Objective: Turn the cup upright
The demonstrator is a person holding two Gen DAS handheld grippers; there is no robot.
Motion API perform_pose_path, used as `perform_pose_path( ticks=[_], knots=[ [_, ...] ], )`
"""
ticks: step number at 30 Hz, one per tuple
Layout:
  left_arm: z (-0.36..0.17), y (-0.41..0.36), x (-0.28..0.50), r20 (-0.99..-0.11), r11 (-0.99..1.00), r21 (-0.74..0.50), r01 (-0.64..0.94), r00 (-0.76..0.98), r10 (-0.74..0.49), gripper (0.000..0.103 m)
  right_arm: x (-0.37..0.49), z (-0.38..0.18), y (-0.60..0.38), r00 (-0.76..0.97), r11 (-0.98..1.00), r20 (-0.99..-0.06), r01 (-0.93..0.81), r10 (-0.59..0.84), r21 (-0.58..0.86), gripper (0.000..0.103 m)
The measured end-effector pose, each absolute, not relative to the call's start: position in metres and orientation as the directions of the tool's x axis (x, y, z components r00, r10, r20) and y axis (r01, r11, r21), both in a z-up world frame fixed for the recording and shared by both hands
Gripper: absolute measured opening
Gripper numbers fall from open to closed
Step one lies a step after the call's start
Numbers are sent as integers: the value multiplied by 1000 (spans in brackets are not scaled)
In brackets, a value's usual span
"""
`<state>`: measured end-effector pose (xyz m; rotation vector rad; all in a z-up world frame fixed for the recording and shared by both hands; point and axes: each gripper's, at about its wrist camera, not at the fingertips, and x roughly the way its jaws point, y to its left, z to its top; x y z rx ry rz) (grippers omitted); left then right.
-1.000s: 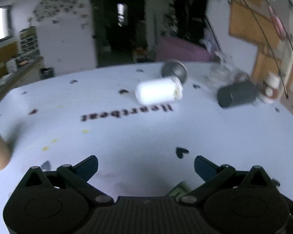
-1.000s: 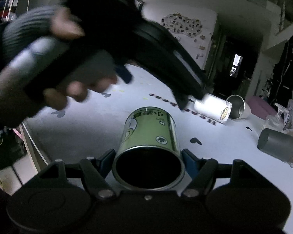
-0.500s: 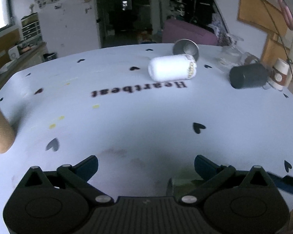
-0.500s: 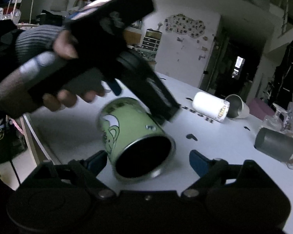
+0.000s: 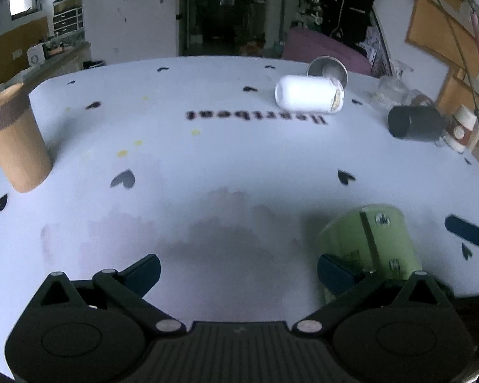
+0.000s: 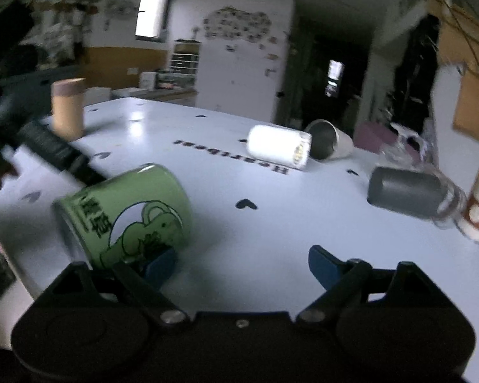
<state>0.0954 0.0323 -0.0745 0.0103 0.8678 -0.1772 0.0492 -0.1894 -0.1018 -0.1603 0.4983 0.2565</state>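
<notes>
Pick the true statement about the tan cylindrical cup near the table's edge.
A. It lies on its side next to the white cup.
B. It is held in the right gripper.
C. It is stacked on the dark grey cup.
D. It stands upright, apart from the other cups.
D: the tan cup stands upright by itself near the table edge, far from the white cup lying on its side.

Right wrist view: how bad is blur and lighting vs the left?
Right wrist view: dim, motion-smeared; green mug soft, window glare on the table. Left wrist view: brighter, background sharper, but the mug and "Heartbeat" print blur, and a broad shadow lies ahead of the left claw. Both bow with fisheye.
</notes>
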Motion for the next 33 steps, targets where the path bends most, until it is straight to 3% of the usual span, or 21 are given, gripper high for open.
perform_pose_path(
  ticks=[6,12,15,19,33],
  knots=[
    [-63,41,95,-762,978,-140,151,615,-204,103,53,-104,-193,842,959,-496,-278,214,-57,90],
    [-36,22,105,-735,921,-302,245,555,-389,103,53,-103,-197,840,961,-493,-275,228,-24,90],
    [-34,-1,117,-749,898,-323,299,499,-436,102,55,-103,-198,837,961,-494,-277,234,-15,90],
    [-48,-29,138,-804,892,-312,327,410,-431,93,58,-105,-198,832,959,-500,-282,240,-9,90],
    [-73,-36,165,-897,925,-219,310,309,-316,86,62,-109,-199,825,955,-501,-295,261,12,90]
  ],
)
